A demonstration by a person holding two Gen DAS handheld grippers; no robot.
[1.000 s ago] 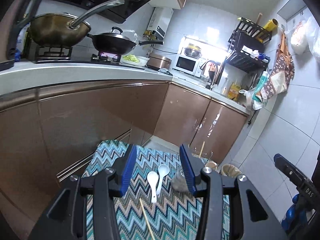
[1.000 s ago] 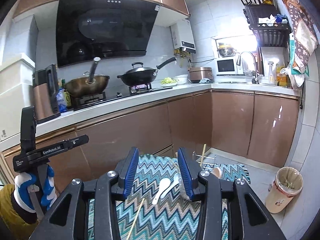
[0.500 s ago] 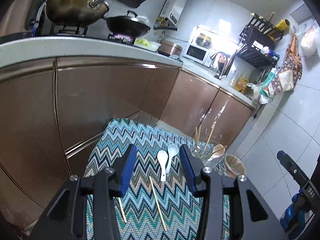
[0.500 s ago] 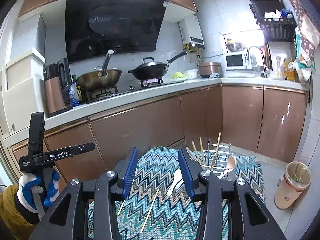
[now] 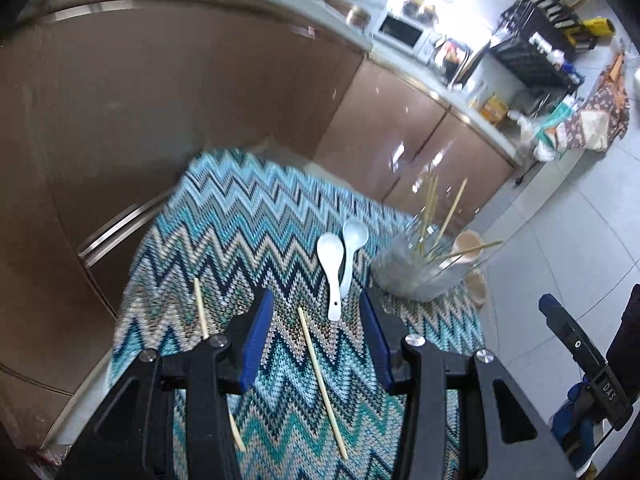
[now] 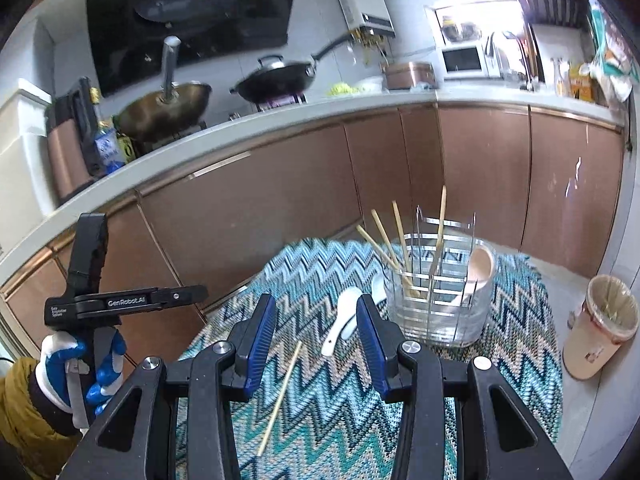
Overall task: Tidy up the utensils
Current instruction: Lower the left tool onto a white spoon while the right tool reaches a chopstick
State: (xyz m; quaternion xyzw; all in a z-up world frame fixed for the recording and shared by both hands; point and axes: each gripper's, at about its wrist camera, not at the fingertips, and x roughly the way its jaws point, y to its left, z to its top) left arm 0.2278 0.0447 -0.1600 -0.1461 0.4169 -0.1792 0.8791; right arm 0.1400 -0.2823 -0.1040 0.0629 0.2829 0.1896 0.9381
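While both grippers gape empty | left gripper [image 5: 316, 336]: 2 chopsticks [image 5: 322, 384] | right gripper [image 6: 316, 338]: 1 chopstick [image 6: 280, 394]

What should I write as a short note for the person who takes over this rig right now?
Left gripper: open, holds nothing, above the cloth.
Right gripper: open, holds nothing.
Done: several chopsticks and a beige spoon stand in the clear holder.
Left: two white spoons lying side by side, and two loose chopsticks on the cloth, one partly hidden under the left jaws.
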